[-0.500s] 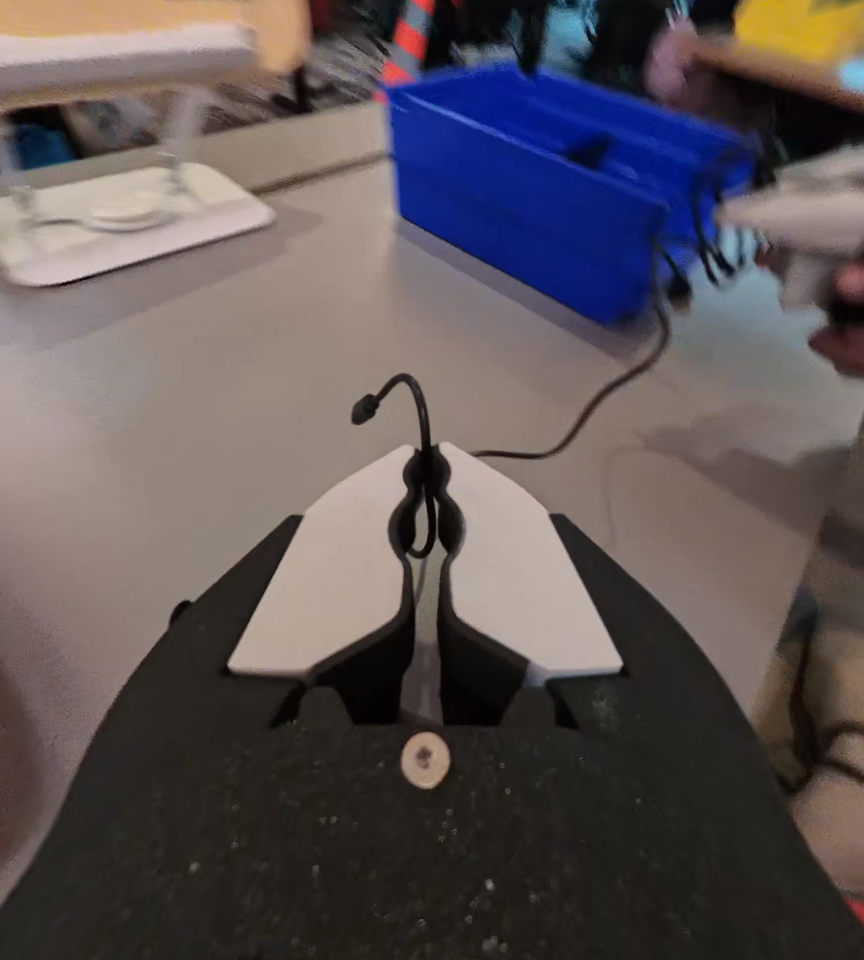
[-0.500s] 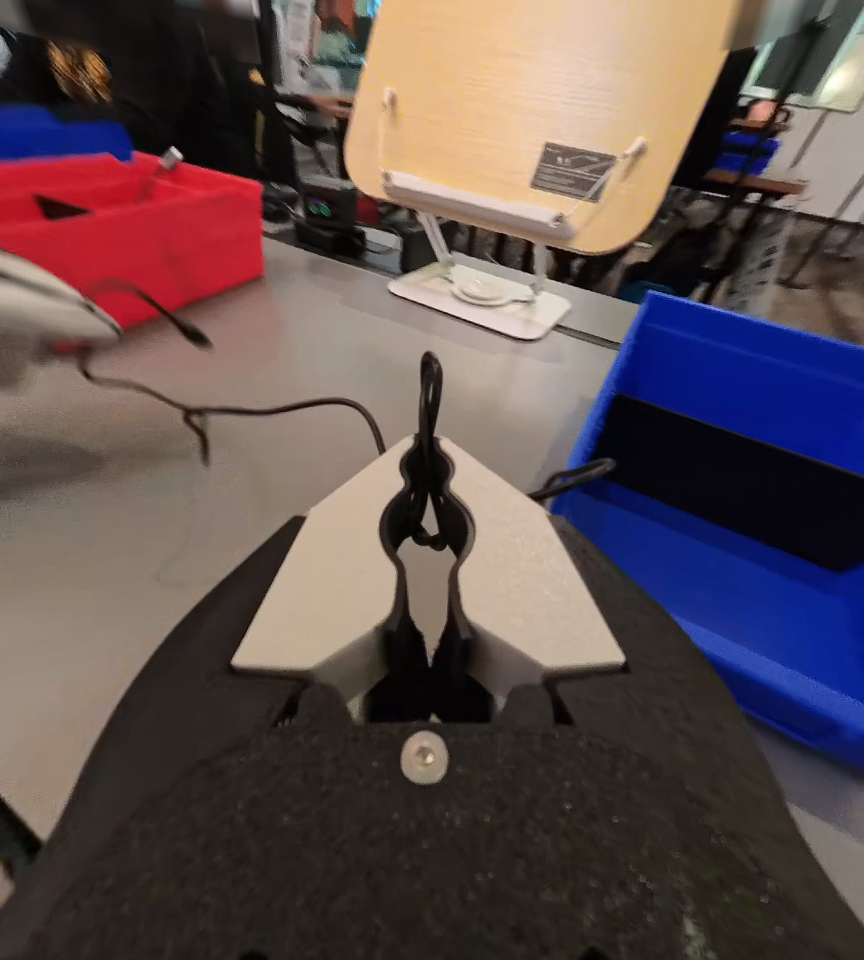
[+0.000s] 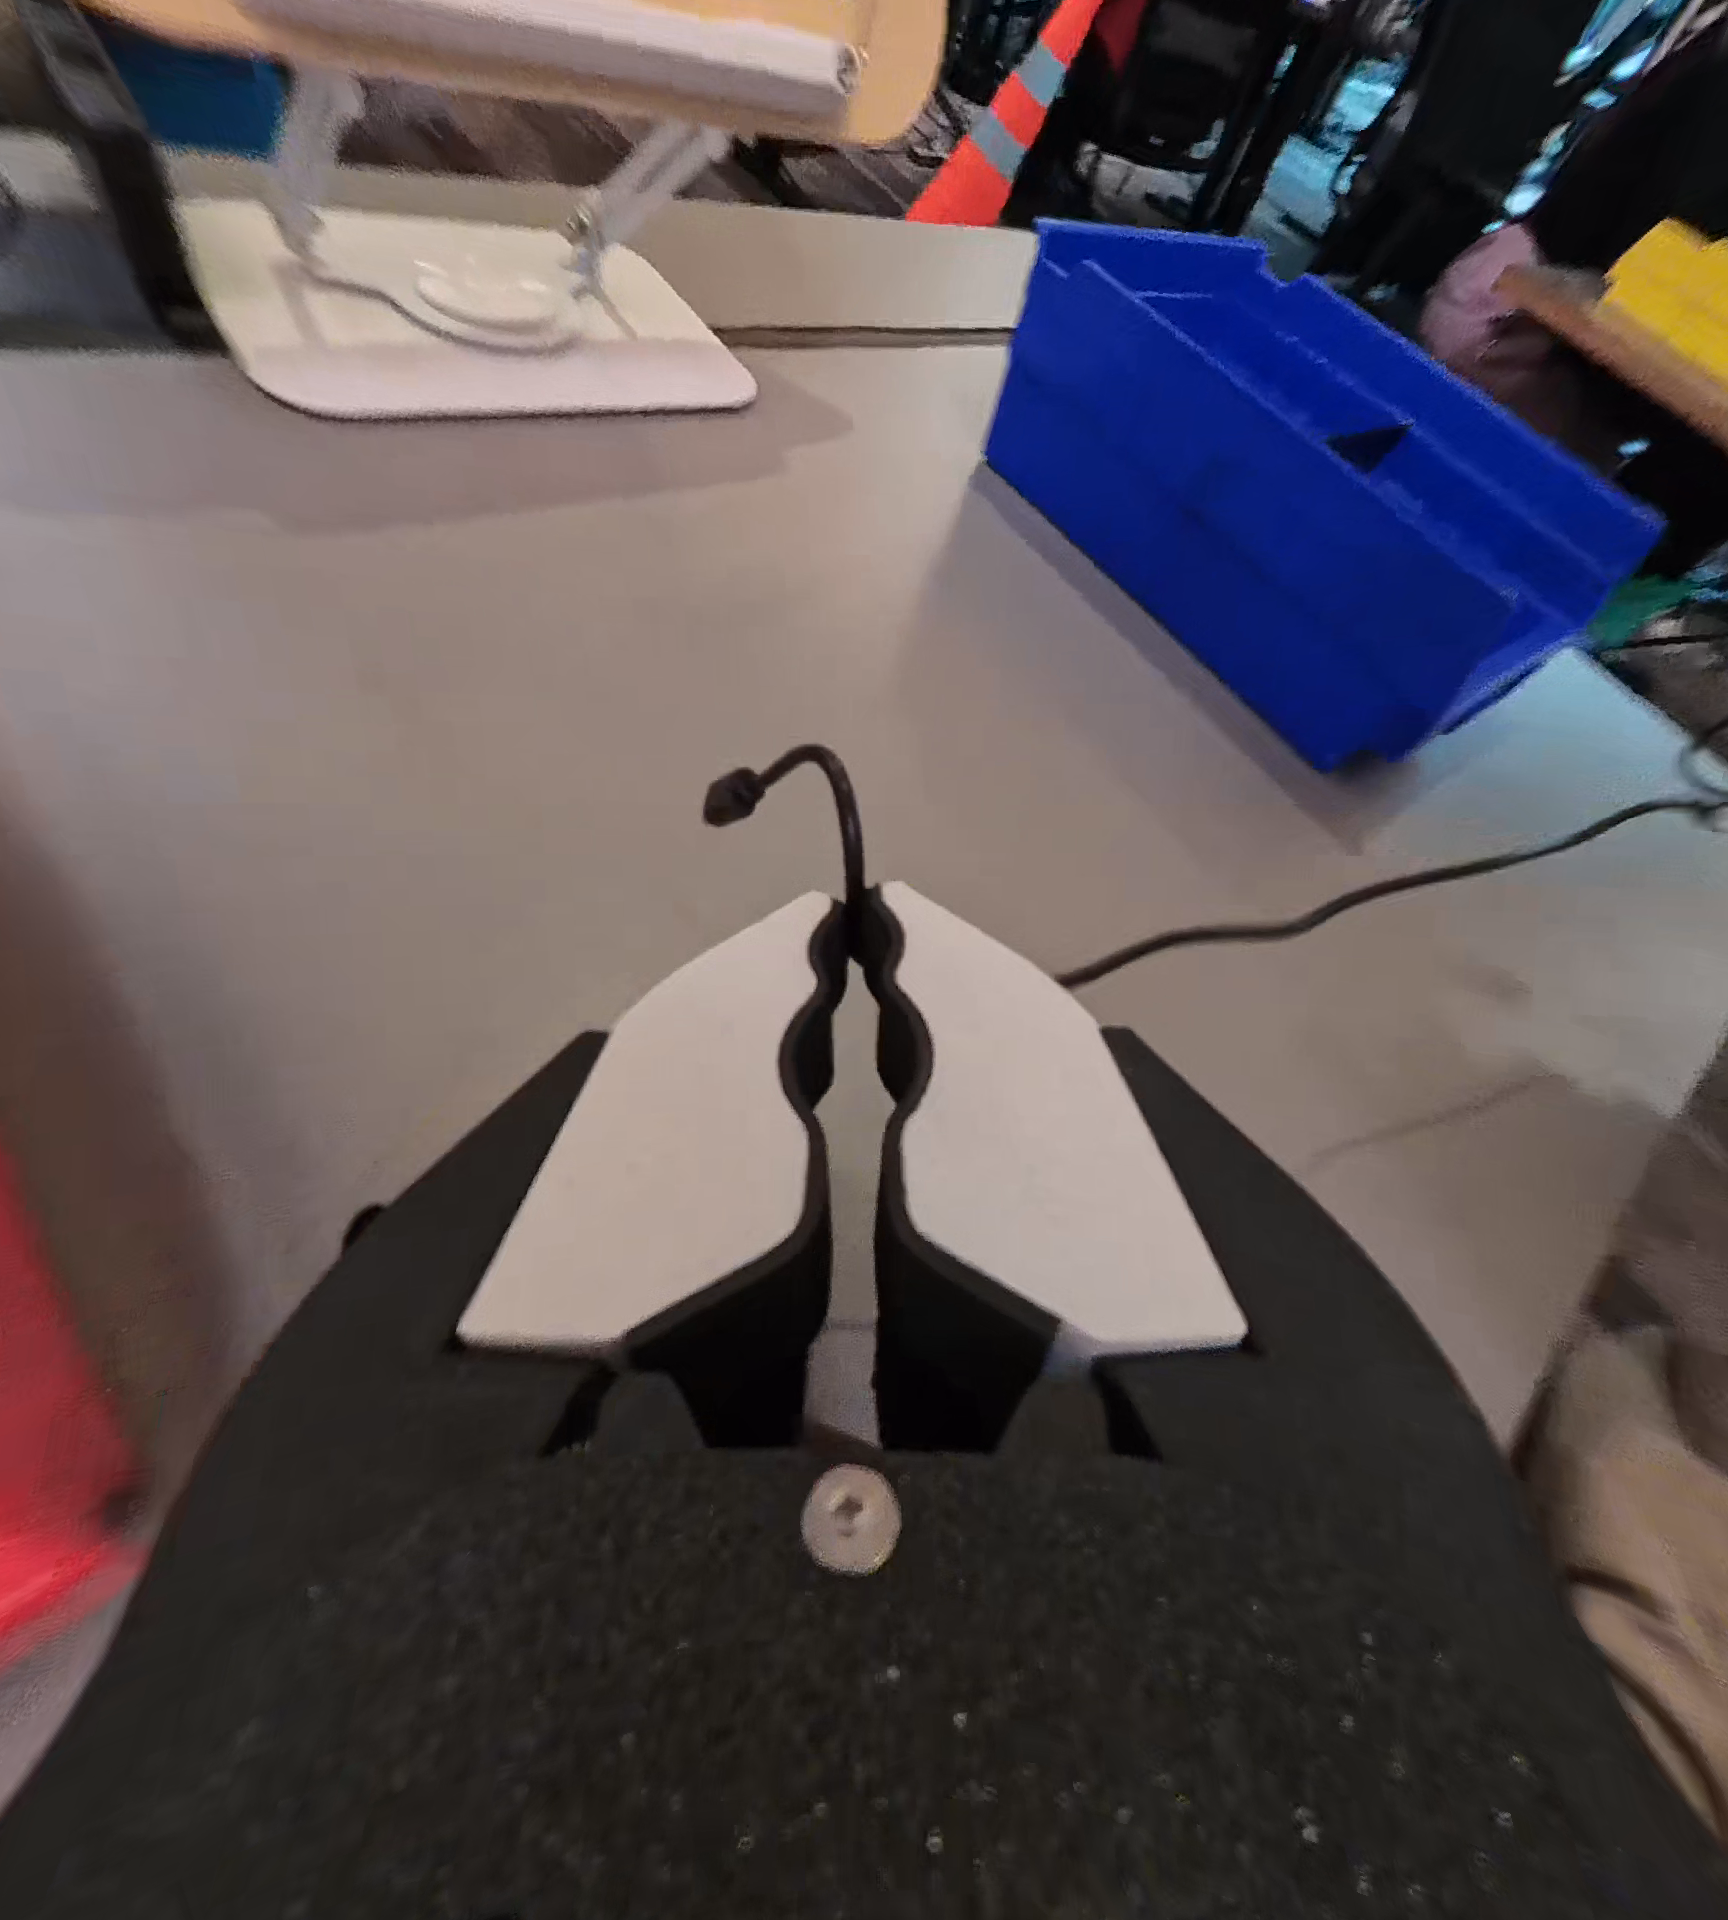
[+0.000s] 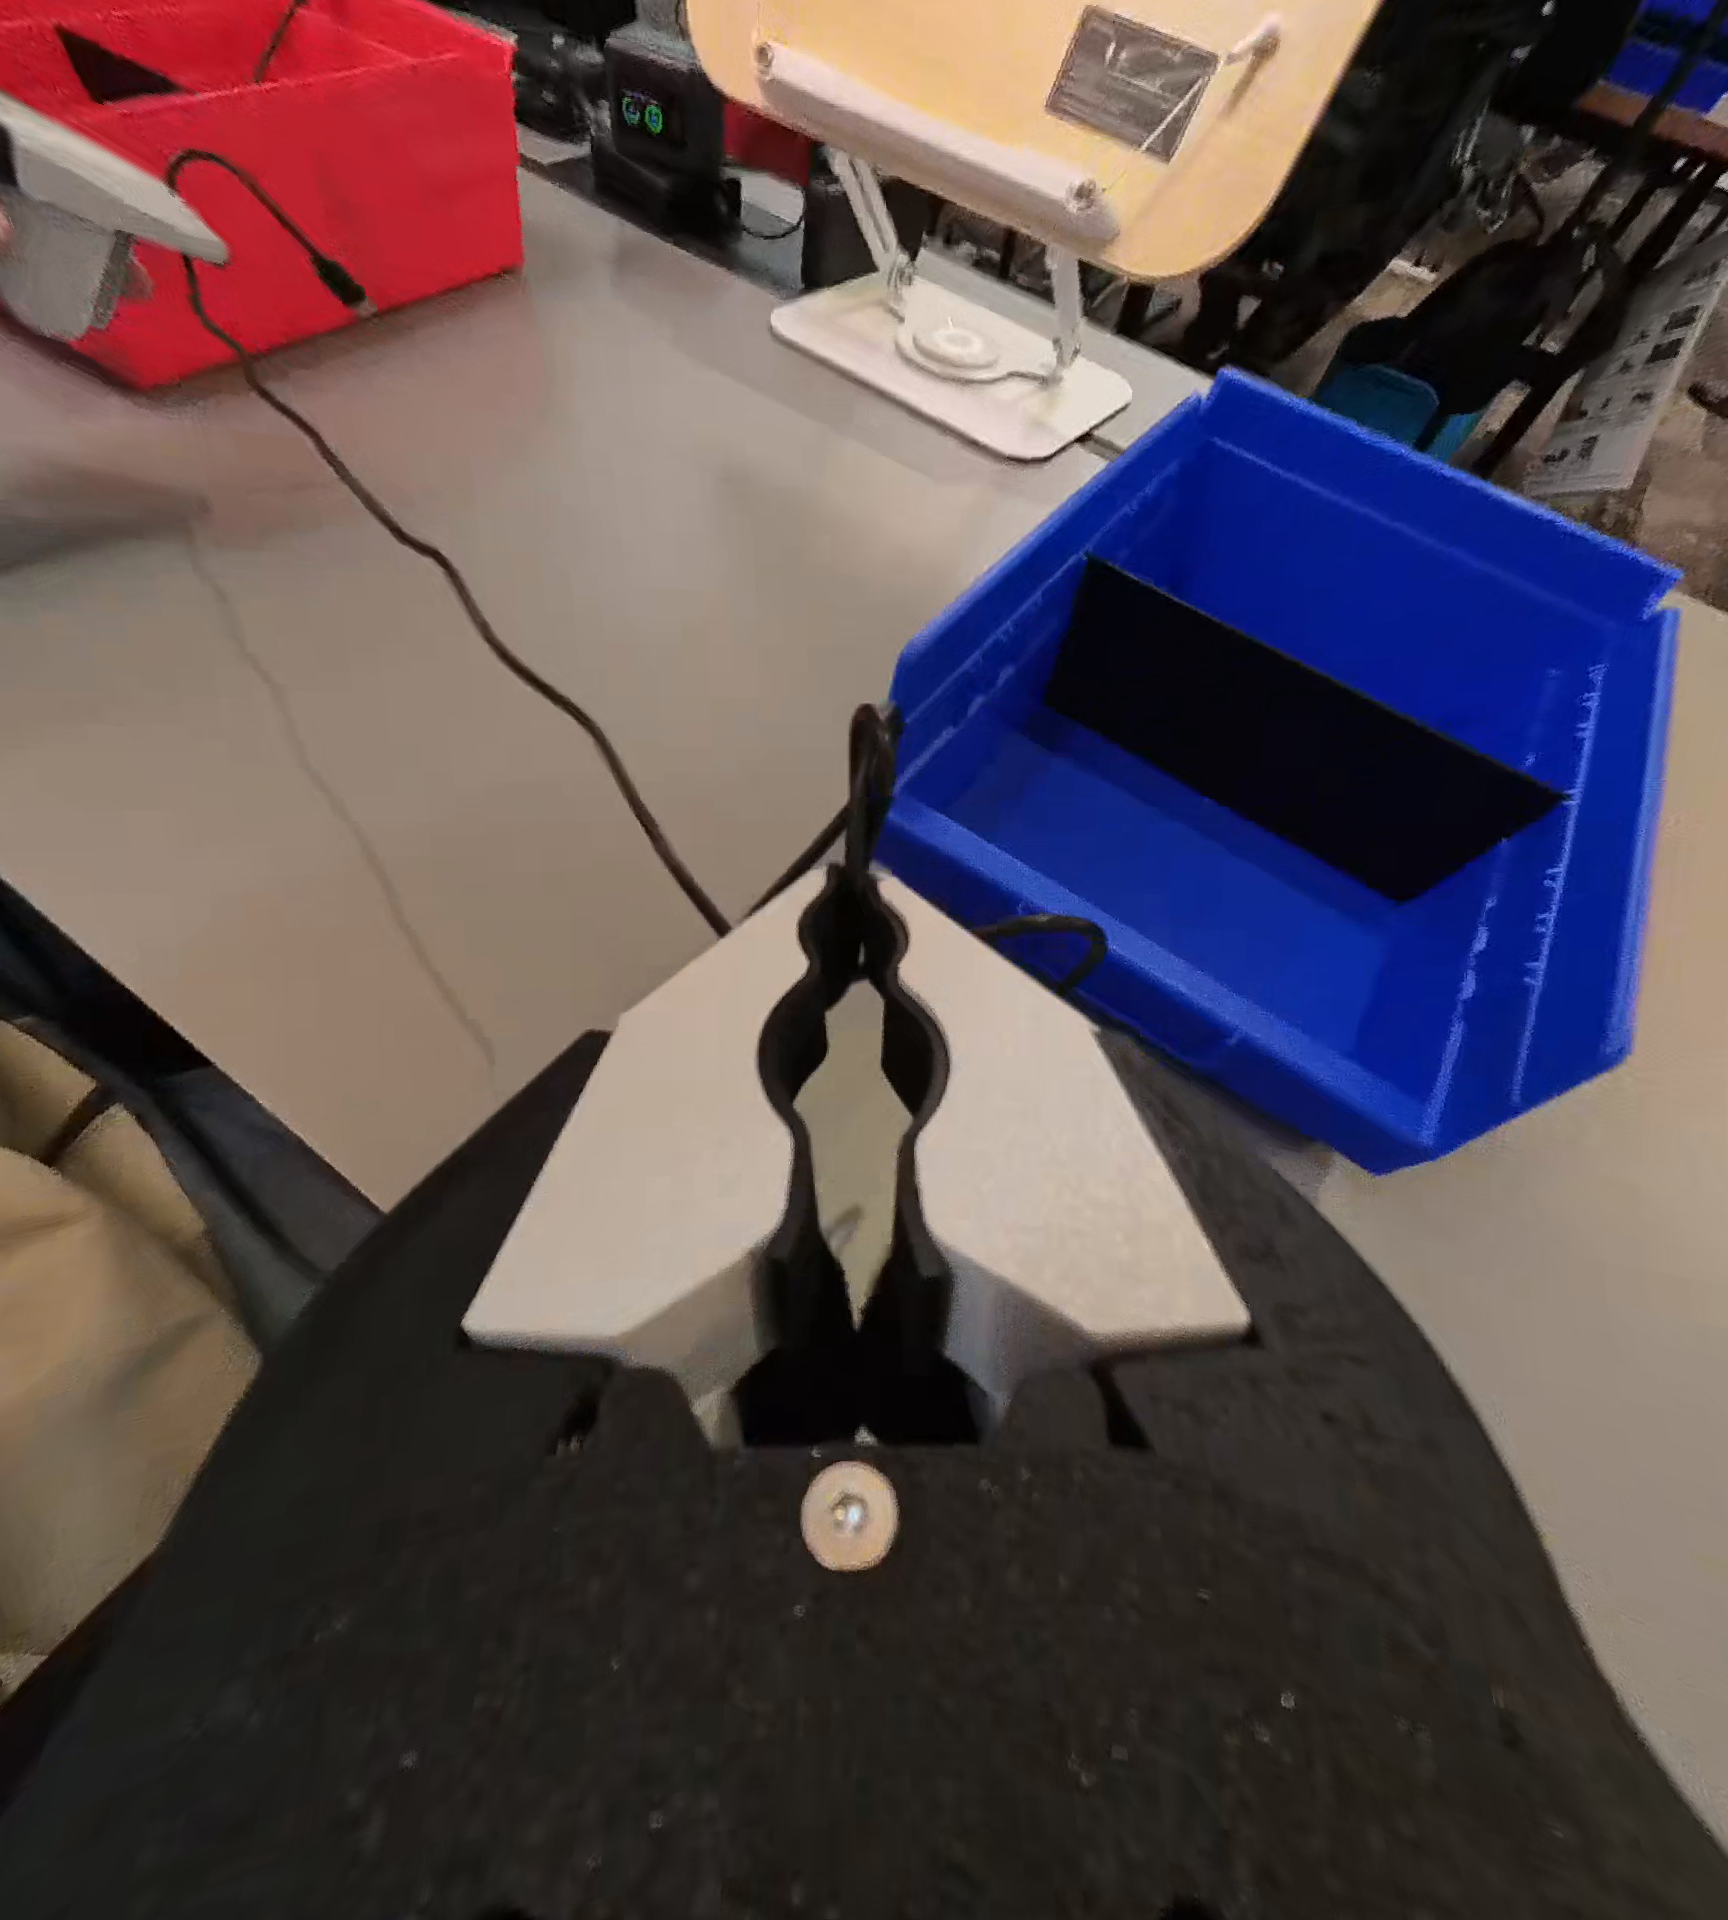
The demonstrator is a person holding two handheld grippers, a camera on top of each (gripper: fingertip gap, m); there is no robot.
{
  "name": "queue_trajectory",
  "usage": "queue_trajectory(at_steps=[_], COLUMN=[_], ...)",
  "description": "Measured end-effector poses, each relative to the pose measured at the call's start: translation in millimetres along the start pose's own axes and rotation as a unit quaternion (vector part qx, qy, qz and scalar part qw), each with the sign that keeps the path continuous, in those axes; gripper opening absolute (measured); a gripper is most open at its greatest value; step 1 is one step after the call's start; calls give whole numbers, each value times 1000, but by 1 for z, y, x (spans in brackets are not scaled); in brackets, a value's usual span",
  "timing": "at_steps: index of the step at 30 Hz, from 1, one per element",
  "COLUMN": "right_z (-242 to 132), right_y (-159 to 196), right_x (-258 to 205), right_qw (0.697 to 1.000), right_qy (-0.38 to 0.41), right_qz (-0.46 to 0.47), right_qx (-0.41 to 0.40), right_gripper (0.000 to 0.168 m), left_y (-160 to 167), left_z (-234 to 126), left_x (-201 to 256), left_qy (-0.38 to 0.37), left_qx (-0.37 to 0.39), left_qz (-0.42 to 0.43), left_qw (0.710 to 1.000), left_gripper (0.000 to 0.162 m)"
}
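Grey table (image 4: 631, 540) in cluttered workroom, each hand-held gripper (image 3: 855, 914) (image 4: 855, 904) clamped on black cable (image 4: 486, 634).

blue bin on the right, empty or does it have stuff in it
Empty as far as shown: the blue bin holds only its black divider over bare floor. The black cable pinched in the right gripper stays outside its rim.
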State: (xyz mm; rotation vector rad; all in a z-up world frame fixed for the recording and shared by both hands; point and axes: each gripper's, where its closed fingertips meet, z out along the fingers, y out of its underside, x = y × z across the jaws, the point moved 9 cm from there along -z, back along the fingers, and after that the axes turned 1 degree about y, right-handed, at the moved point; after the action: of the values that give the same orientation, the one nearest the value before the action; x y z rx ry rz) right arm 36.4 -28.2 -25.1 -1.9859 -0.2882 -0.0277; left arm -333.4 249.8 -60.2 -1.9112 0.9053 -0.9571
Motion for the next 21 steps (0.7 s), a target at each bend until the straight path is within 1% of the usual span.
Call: queue_trajectory(at_steps=[2, 3, 6, 7, 9, 12, 14, 16, 17, 18, 19, 21], right_z=[11, 19, 53, 66, 91, 122, 133, 136, 135, 132, 126, 111], right_y=[3, 3, -2, -2, 2, 15, 20, 22, 22, 19, 14, -7], right_x=[-7, -12, -33, -44, -66, -90, -94, -91, -87, -85, -82, -72], right_qw=[1000, 1000, 998, 997, 991, 976, 970, 965, 965, 966, 967, 974], right_qy=[-9, -13, -48, -69, -100, -128, -115, -120, -117, -128, -146, -166], right_qz=[-13, -15, -5, -8, -26, -45, -45, -24, -12, -2, 11, 48], right_qx=[-18, -19, -28, -44, -79, -171, -210, -233, -233, -224, -207, -144], right_gripper=[1, 1, 1, 1, 1, 1, 1, 2, 9, 26, 39, 44], left_y=[3, 4, 5, 6, 6, 10, 12, 12, 11, 11, 10, 4], left_z=[18, 28, 56, 65, 81, 98, 103, 103, 103, 102, 99, 92], left_x=[11, 16, 34, 40, 52, 65, 63, 58, 55, 54, 54, 57], left_qy=[59, 73, 83, 86, 87, 92, 66, 43, 38, 43, 48, 62], left_qx=[-41, -62, -98, -111, -119, -134, -127, -111, -111, -113, -107, -78], left_qz=[-13, -10, 14, 24, 38, 46, 55, 63, 64, 59, 51, 55], left_qw=[997, 995, 992, 990, 988, 986, 988, 991, 991, 991, 992, 994], left_gripper=[2, 2, 2, 2, 2, 2, 2, 2, 2, 2, 2, 2])
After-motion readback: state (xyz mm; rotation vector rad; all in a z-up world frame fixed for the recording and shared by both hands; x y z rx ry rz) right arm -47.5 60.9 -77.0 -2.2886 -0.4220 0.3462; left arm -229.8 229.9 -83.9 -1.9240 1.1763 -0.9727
